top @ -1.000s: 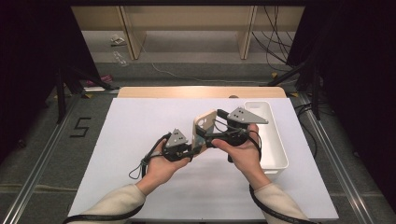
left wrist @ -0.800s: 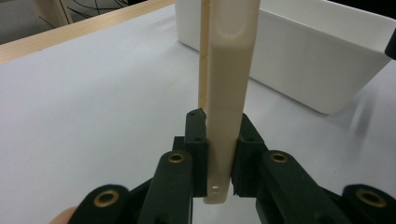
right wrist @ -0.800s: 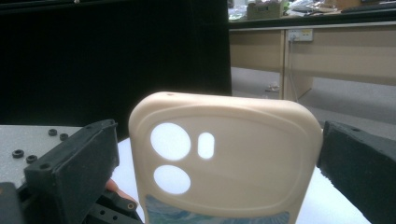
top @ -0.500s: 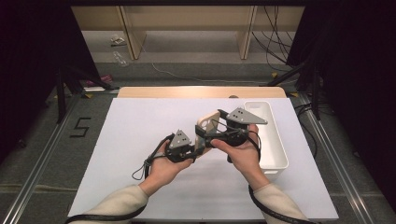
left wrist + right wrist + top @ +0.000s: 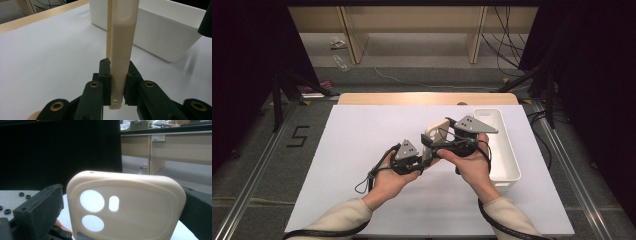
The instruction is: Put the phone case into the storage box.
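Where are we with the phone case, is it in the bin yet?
Not yet. Done: the cream phone case is off the table, clamped edge-on in the left gripper. In hand: it is held up between the two hands, and the right gripper has its jaws on either side of it; I cannot tell whether they press. Left: moving it into the white bin, which looks empty.

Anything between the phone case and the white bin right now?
Nothing. In the left gripper view, bare white tabletop runs from the phone case, clamped upright in the left tongs, to the white bin. The high view shows them apart too.
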Tool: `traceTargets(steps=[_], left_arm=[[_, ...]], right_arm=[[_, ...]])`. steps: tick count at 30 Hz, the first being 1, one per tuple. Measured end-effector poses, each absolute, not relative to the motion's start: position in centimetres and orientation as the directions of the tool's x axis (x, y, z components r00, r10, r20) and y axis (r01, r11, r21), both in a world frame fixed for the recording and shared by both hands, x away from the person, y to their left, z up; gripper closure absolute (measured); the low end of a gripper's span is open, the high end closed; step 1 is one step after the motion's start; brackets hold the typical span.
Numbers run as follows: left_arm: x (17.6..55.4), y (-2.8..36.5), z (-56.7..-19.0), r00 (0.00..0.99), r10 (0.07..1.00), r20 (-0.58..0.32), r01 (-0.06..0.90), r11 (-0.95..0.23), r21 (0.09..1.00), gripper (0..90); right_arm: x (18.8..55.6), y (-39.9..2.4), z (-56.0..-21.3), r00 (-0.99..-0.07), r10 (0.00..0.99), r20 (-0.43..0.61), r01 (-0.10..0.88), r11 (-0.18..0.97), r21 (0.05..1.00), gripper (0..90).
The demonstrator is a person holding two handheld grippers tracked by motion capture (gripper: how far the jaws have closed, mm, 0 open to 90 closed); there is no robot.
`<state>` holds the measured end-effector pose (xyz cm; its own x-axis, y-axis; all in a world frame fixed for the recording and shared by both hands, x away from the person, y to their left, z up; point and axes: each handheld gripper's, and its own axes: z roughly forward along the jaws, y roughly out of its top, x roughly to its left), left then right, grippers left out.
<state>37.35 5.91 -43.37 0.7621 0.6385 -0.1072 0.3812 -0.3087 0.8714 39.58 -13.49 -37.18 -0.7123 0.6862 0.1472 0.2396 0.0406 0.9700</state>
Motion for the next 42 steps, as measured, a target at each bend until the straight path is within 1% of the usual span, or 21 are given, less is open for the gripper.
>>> traceTargets(steps=[13,17,20,22,42], left_arm=[[37.36,5.88,-43.44,0.763,0.637,-0.111,0.384,-0.307,0.871,79.2],[37.36,5.90,-43.40,0.763,0.637,-0.111,0.383,-0.307,0.871,79.1],[37.36,5.92,-43.39,0.762,0.638,-0.110,0.383,-0.307,0.871,79.1],[37.35,5.91,-43.39,0.763,0.637,-0.112,0.383,-0.305,0.872,79.2],[37.35,5.92,-43.36,0.764,0.636,-0.109,0.378,-0.303,0.875,79.0]], right_arm=[[39.59,-13.46,-37.24,-0.711,0.687,0.151,0.242,0.037,0.970,0.1],[39.59,-13.46,-37.30,-0.711,0.686,0.154,0.243,0.033,0.970,1.5],[39.58,-13.47,-37.35,-0.709,0.688,0.155,0.246,0.034,0.969,4.3],[39.52,-13.48,-37.40,-0.697,0.699,0.157,0.247,0.028,0.969,10.3],[39.35,-13.39,-37.31,-0.682,0.715,0.152,0.242,0.025,0.970,11.7]])
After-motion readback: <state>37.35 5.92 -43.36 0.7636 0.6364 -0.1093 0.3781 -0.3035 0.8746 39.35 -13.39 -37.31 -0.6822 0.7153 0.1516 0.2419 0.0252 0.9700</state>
